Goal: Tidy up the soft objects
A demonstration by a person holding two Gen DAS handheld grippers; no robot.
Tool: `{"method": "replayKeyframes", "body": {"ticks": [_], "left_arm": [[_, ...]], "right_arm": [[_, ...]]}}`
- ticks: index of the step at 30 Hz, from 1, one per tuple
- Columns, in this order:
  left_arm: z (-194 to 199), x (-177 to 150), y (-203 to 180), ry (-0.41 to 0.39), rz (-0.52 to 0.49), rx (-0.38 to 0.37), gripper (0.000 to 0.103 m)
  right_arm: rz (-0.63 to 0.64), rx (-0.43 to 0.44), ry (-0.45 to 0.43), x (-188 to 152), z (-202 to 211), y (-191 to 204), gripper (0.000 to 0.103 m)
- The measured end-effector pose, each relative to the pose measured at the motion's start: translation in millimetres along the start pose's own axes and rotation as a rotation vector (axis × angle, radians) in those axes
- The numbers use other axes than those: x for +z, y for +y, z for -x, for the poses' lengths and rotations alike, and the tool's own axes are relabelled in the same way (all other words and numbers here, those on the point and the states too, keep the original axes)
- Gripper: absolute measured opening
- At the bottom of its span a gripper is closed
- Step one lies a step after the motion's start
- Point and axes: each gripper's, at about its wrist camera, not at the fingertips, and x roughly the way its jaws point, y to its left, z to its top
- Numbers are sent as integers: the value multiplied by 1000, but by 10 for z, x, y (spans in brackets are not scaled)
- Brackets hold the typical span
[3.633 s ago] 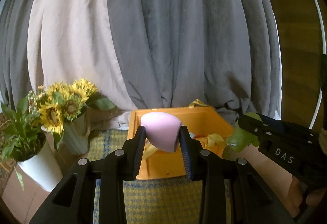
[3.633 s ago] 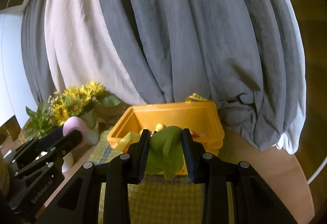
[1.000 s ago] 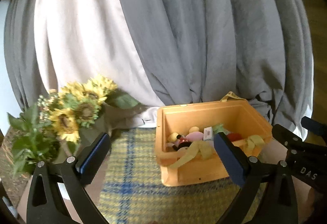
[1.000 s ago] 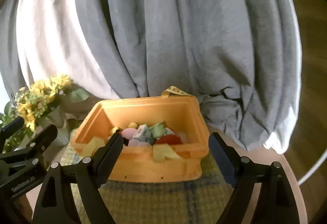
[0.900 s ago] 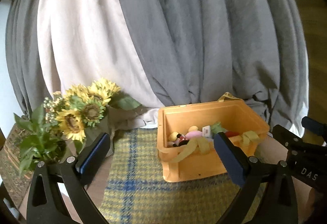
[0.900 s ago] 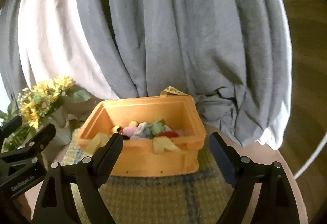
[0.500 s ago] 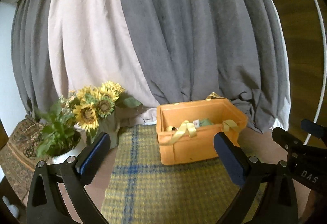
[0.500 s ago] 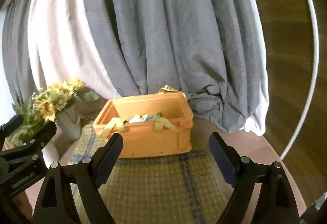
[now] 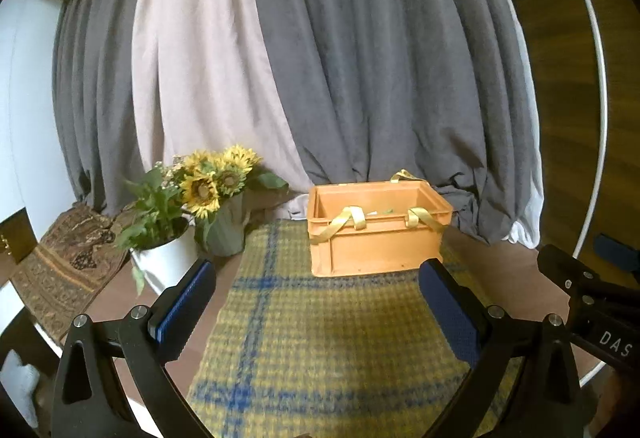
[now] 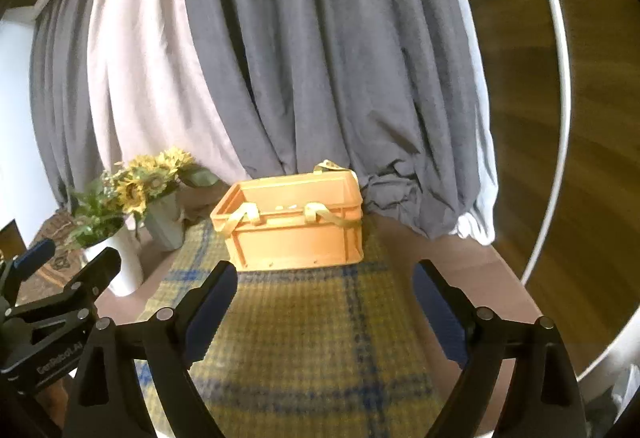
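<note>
An orange plastic crate (image 9: 378, 238) with yellow ribbon handles stands at the far end of a yellow and blue plaid mat (image 9: 332, 338). It also shows in the right wrist view (image 10: 296, 230). Only slivers of soft items show over its rim. My left gripper (image 9: 316, 302) is open and empty, well back from the crate above the mat. My right gripper (image 10: 324, 302) is open and empty too, at a similar distance. Each gripper shows at the edge of the other's view.
A sunflower bouquet in a grey vase (image 9: 220, 206) and a green plant in a white pot (image 9: 164, 250) stand left of the mat. Grey and cream curtains (image 9: 320, 58) hang behind the crate. A patterned rug (image 9: 68, 258) lies at far left. The round table edge (image 10: 536, 270) curves on the right.
Both grippers let go of the pink and the green soft toy into the crate, opened wide, and have pulled back from it; the crate now looks smaller and farther.
</note>
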Motion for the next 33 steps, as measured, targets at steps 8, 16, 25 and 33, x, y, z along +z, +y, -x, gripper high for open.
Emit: {"method": "replayKeyframes", "body": {"ticks": [8, 16, 25, 33], "left_arm": [[545, -177, -75, -18, 6, 5, 103], [928, -237, -100, -48, 1, -9, 103], [1159, -263, -142, -69, 2, -18, 103], [1263, -260, -156, -80, 1, -18, 103]], "right_arm": [[8, -6, -17, -224, 548, -75, 94], [-4, -3, -33, -337, 934, -137, 94], [-2, -11, -64, -383, 1218, -183, 94], [-9, -11, -77, -406, 1323, -222, 94]]}}
